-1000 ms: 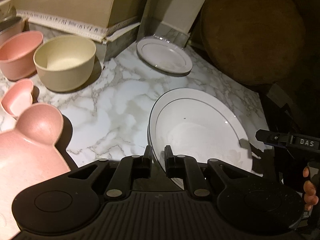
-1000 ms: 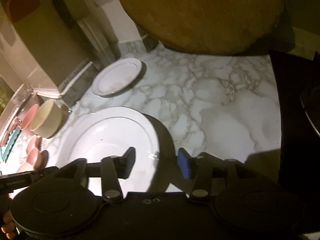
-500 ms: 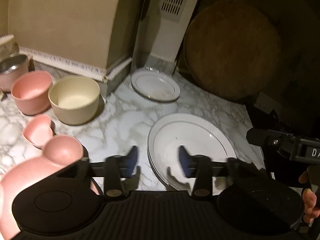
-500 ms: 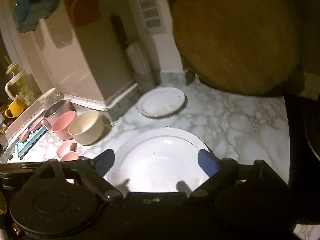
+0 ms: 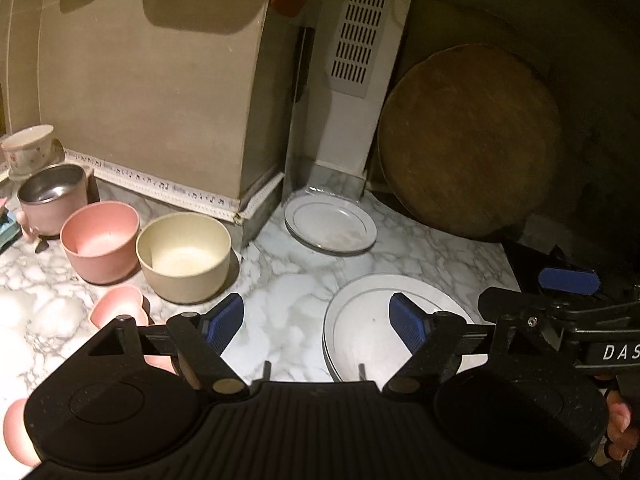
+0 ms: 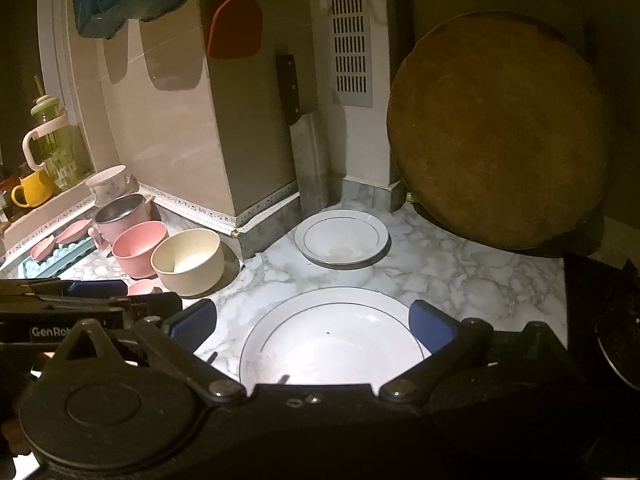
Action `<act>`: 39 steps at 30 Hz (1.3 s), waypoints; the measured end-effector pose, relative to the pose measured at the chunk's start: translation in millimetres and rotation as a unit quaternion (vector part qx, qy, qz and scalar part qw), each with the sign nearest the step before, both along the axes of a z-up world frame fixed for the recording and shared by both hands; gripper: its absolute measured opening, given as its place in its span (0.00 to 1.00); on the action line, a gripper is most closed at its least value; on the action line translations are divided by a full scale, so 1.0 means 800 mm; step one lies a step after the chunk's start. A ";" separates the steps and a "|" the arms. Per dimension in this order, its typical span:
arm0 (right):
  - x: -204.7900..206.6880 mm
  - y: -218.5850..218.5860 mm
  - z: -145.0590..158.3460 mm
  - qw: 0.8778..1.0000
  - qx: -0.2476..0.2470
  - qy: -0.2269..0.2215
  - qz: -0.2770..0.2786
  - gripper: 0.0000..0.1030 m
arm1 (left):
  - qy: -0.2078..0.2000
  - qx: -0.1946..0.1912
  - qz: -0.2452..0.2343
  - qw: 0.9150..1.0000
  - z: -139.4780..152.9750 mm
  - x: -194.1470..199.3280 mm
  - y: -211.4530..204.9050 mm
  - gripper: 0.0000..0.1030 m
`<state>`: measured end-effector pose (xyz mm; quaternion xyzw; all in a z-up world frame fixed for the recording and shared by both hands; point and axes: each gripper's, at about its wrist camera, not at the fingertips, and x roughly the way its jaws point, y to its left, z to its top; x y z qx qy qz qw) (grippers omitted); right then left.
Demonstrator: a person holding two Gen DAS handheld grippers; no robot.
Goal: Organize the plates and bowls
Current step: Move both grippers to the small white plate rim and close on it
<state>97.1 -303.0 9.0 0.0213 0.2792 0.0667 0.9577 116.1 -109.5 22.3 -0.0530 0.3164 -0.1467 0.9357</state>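
Note:
A large white plate stack [image 5: 372,332] [image 6: 332,340] lies on the marble counter [image 5: 288,288] just beyond both grippers. My left gripper [image 5: 316,318] hovers above the stack's left rim, jaws opening, nothing between them. My right gripper [image 6: 311,322] hangs over the same stack, jaws opening wide and empty. A smaller white plate [image 5: 332,226] [image 6: 342,236] sits near the back corner. A cream bowl [image 5: 184,256] [image 6: 188,260] and a pink bowl [image 5: 100,240] [image 6: 138,248] stand side by side on the left. A small pink heart dish [image 5: 116,310] lies in front of them.
A round wooden board [image 5: 468,140] [image 6: 496,132] leans on the back wall at the right. A steel-lined pink mug [image 5: 52,196] stands far left beside a teal tray [image 6: 56,258]. A black stove [image 6: 600,320] borders the counter on the right. A cleaver [image 6: 300,128] hangs on the wall.
The left jaws, shut at the big plate's near rim, have opened wide, and the right jaws have widened too. Both grippers have lifted and drawn back. The plate stays on the counter.

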 end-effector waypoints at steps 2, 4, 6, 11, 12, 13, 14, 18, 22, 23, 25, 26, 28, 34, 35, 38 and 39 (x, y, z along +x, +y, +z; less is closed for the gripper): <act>0.008 -0.001 0.002 1.000 -0.005 -0.007 0.008 1.00 | -0.003 0.001 0.004 1.000 0.003 0.008 -0.002 0.78; 0.018 -0.003 0.002 1.000 -0.005 -0.009 0.017 1.00 | -0.003 0.004 0.012 1.000 0.004 0.020 -0.006 0.78; 0.033 -0.008 0.002 1.000 -0.004 -0.005 0.025 1.00 | -0.001 0.008 0.020 1.000 0.005 0.032 -0.013 0.78; 0.078 -0.029 0.000 0.999 -0.001 -0.001 0.034 1.00 | 0.005 0.020 0.031 0.999 0.001 0.071 -0.032 0.78; 0.088 -0.034 -0.002 0.999 -0.002 -0.001 0.035 1.00 | 0.008 0.020 0.035 0.999 -0.001 0.080 -0.036 0.78; 0.097 -0.038 -0.004 0.999 -0.005 -0.001 0.036 1.00 | 0.013 0.020 0.038 0.999 -0.004 0.090 -0.040 0.78; 0.107 -0.044 -0.006 0.999 -0.006 0.001 0.037 1.00 | 0.016 0.022 0.040 0.999 -0.007 0.099 -0.044 0.78; 0.149 -0.065 -0.016 0.999 -0.001 0.017 0.031 1.00 | 0.029 0.040 0.052 0.997 -0.023 0.141 -0.061 0.78; 0.199 -0.090 -0.037 0.997 0.031 0.067 0.017 1.00 | 0.051 0.040 0.056 0.996 -0.039 0.180 -0.073 0.78; 0.210 -0.096 -0.043 0.997 0.033 0.072 0.015 0.99 | 0.056 0.039 0.057 0.996 -0.044 0.189 -0.076 0.78; 0.230 -0.103 -0.053 0.996 0.034 0.081 0.012 0.98 | 0.065 0.041 0.062 0.995 -0.052 0.204 -0.082 0.78; 0.239 -0.105 -0.058 0.996 0.032 0.085 0.013 0.98 | 0.071 0.043 0.065 0.994 -0.056 0.212 -0.085 0.78; 0.256 -0.108 -0.067 0.995 0.029 0.093 0.016 0.97 | 0.078 0.046 0.070 0.993 -0.064 0.226 -0.092 0.78; 0.308 -0.117 -0.090 0.992 0.031 0.117 0.031 0.93 | 0.091 0.065 0.094 0.989 -0.090 0.270 -0.105 0.78; 0.318 -0.119 -0.094 0.992 0.031 0.121 0.030 0.93 | 0.096 0.064 0.096 0.989 -0.094 0.277 -0.105 0.78; 0.343 -0.126 -0.106 0.989 0.037 0.138 0.029 0.84 | 0.106 0.054 0.097 0.988 -0.103 0.296 -0.106 0.78; 0.351 -0.128 -0.110 0.988 0.041 0.145 0.028 0.81 | 0.109 0.053 0.096 0.988 -0.106 0.302 -0.107 0.78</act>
